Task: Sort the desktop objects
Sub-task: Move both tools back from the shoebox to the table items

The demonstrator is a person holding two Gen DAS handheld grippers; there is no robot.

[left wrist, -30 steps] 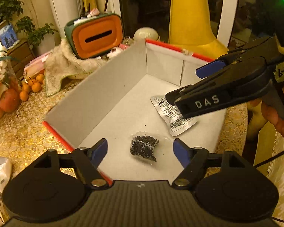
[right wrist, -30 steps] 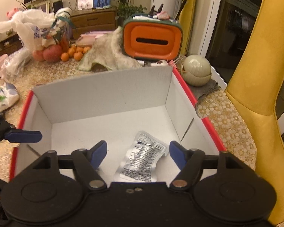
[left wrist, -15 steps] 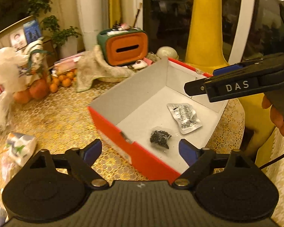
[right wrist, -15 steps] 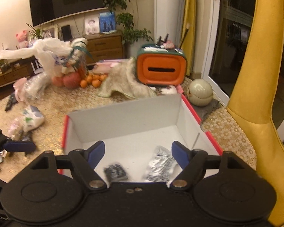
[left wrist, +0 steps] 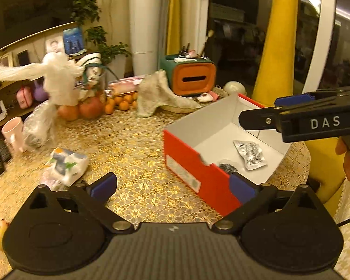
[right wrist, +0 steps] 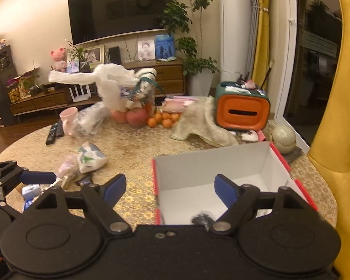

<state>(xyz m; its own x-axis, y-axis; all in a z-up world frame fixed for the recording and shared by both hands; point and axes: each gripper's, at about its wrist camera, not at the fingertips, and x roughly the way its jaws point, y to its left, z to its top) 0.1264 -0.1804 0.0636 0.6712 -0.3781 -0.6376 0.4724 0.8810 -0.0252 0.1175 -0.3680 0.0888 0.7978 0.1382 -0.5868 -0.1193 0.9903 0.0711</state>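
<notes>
we hold both tools above the table with nothing in them: the left gripper (left wrist: 172,185) has its jaws spread wide, and the right gripper (right wrist: 168,187) is spread just as wide, hanging over the near edge of the red box (left wrist: 191,170). inside the box lie a silver foil packet (left wrist: 249,155) and a small bag of dark bits (left wrist: 227,166), so we judge those two as sorted. what is left for us sits to the left on the gold-patterned table (left wrist: 133,149): a white and green wrapped pack (left wrist: 66,166) and, just beside it, a loose heap of small wrappers (right wrist: 67,175) near the left tool's blue tip. the step in hand, as we read it, is reaching for the next loose piece. to do it well we should bring the left gripper down over the pack with one pad on each side, close across its narrow width rather than on a floppy corner, and keep the right tool clear of the box mouth so the carry path is free. the small wrappers are blurred; we cannot tell them apart.
</notes>
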